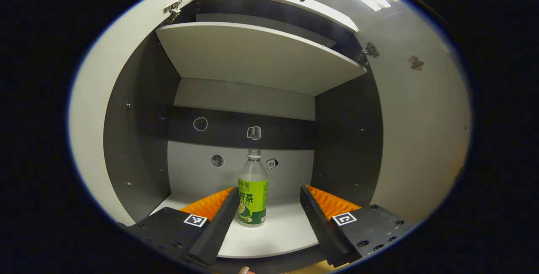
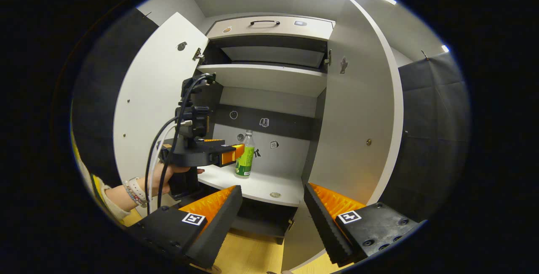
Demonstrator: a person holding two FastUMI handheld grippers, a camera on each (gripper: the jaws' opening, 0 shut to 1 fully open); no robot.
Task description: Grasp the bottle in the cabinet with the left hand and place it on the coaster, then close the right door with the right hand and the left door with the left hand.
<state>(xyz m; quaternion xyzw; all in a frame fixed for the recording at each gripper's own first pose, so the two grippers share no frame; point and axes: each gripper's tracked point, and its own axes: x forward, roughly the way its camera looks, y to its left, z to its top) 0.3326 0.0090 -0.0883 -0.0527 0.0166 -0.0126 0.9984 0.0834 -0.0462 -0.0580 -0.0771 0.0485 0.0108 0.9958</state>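
A clear bottle [image 1: 252, 190] with a green label stands upright on the cabinet's lower shelf [image 1: 278, 232], toward the back. My left gripper [image 1: 268, 194] is open in front of it, fingers reaching over the shelf's front, and the bottle stands farther in, nearer the left finger. The right gripper view has the bottle [image 2: 245, 156] just past the left gripper [image 2: 236, 152], which a hand [image 2: 164, 177] holds. My right gripper [image 2: 273, 190] is open and holds nothing, back from the cabinet. Both doors stand open: the left door [image 2: 156, 97] and the right door [image 2: 358, 118].
An upper shelf [image 1: 252, 55] hangs over the bottle's compartment, and a drawer with a handle [image 2: 265, 23] tops the cabinet. A small round disc [image 2: 276, 195] lies near the lower shelf's front edge. Cables [image 2: 168, 147] trail from the left gripper. Wooden floor [image 2: 252, 257] lies below.
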